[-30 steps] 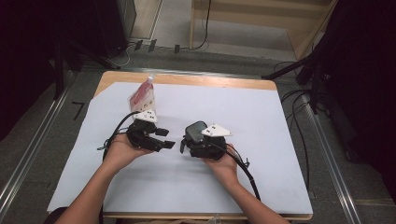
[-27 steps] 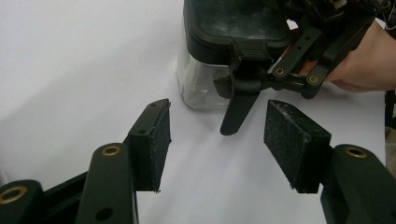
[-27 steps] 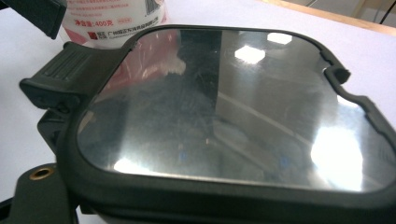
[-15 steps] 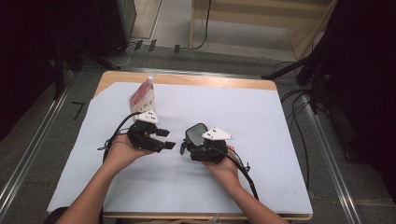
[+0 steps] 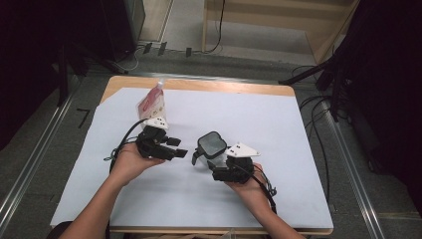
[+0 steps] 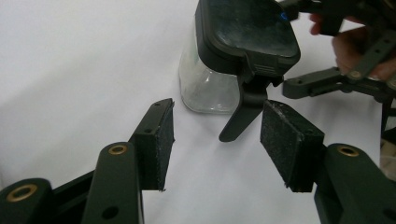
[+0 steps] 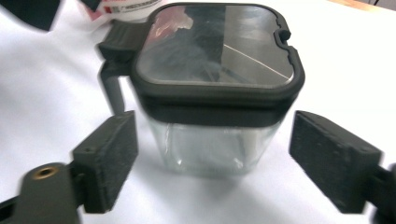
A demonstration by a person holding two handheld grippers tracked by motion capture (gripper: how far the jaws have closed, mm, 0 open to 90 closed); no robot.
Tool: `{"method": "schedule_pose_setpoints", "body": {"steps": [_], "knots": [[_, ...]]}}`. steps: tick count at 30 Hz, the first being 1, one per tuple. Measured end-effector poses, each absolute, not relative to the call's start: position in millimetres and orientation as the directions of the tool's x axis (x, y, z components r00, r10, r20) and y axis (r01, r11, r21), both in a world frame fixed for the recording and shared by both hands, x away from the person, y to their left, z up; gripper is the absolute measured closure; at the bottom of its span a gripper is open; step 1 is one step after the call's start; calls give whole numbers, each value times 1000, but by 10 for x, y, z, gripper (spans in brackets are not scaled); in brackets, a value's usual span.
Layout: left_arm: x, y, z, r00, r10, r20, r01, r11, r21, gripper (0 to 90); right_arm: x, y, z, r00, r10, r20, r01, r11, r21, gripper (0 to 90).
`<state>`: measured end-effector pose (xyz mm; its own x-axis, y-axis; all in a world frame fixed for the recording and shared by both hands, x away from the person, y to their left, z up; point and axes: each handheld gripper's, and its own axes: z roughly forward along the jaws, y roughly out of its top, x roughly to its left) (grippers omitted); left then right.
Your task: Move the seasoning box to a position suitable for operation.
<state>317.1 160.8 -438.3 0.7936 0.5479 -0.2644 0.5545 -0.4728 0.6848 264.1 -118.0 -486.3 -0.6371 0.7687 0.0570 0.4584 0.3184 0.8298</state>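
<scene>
A clear glass jar (image 5: 211, 143) with a black-rimmed lid stands on the white sheet between my two grippers. Its clasp lever (image 6: 239, 116) hangs down toward my left gripper (image 6: 224, 140). That gripper's jaws have just been closing, and the lever's tip lies just ahead of the pads (image 6: 162, 135), untouched. My right gripper (image 7: 215, 123) faces the jar (image 7: 212, 116) from the other side. Its jaws have closed a little, and a gap shows between each pad and the glass. In the high view the left gripper (image 5: 178, 148) is left of the jar and the right gripper (image 5: 215, 167) is in front of it on the right.
A red and white pouch (image 5: 152, 102) stands upright behind the left hand. The white sheet (image 5: 278, 129) covers most of the wooden table (image 5: 224, 85). Cables (image 5: 124, 142) trail from both grippers. A dark stand and floor cables lie off the table's right side.
My right gripper has drawn back a little from the jar, toward the table's near right. The jar and the left hand have stayed where they were.
</scene>
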Motion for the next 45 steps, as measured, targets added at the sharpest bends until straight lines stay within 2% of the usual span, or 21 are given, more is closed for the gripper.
{"method": "schedule_pose_setpoints", "body": {"steps": [2,4,5,7,8,10,12,13,16,18,19,20,24,28,34,45], "knots": [[3184,1613,-4387,785,552,-282,570,-465,677,484,2608,-1199,-4848,-636,770,56,457,317,831,191],[3184,1622,-4385,784,556,-275,570,-472,673,594,2557,-1249,-4820,-648,760,59,452,321,832,216],[3177,1624,-4377,784,562,-262,565,-474,675,663,2521,-1315,-4788,-653,755,65,451,317,834,291],[3173,1633,-4359,790,559,-252,555,-478,681,753,2505,-1349,-4768,-652,755,73,452,309,837,326],[3169,1629,-4361,791,552,-262,553,-463,692,753,2497,-1386,-4749,-652,754,79,452,303,839,365],[3171,1623,-4357,802,540,-254,540,-473,696,843,2496,-1448,-4722,-649,757,79,445,293,846,487],[3182,1604,-4362,811,528,-251,530,-482,697,898,2518,-1482,-4710,-652,753,92,452,288,844,571],[3195,1570,-4368,817,521,-248,525,-491,695,900,2548,-1501,-4705,-664,739,115,469,292,834,673],[3217,1502,-4402,826,506,-248,518,-506,690,900,2589,-1496,-4717,-674,728,126,484,307,820,773],[3220,1478,-4415,829,507,-237,515,-524,679,900,2598,-1493,-4721,-675,728,125,487,312,816,800],[3226,1434,-4458,831,510,-220,512,-549,660,900,2632,-1492,-4739,-679,726,110,497,344,797,872],[3230,1425,-4475,833,509,-218,510,-552,659,900,2647,-1492,-4744,-676,727,116,508,346,789,900],[3246,1426,-4506,822,514,-245,527,-525,669,900,2707,-1521,-4743,-668,725,167,542,321,777,900],[3256,1423,-4525,820,503,-273,535,-505,677,900,2746,-1515,-4731,-665,728,168,534,306,788,900],[3242,1359,-4575,811,522,-263,544,-508,668,900,2795,-1469,-4770,-650,730,209,572,290,767,900],[3219,1270,-4617,821,506,-264,535,-520,665,900,2808,-1465,-4780,-644,735,212,576,283,767,900]]}}
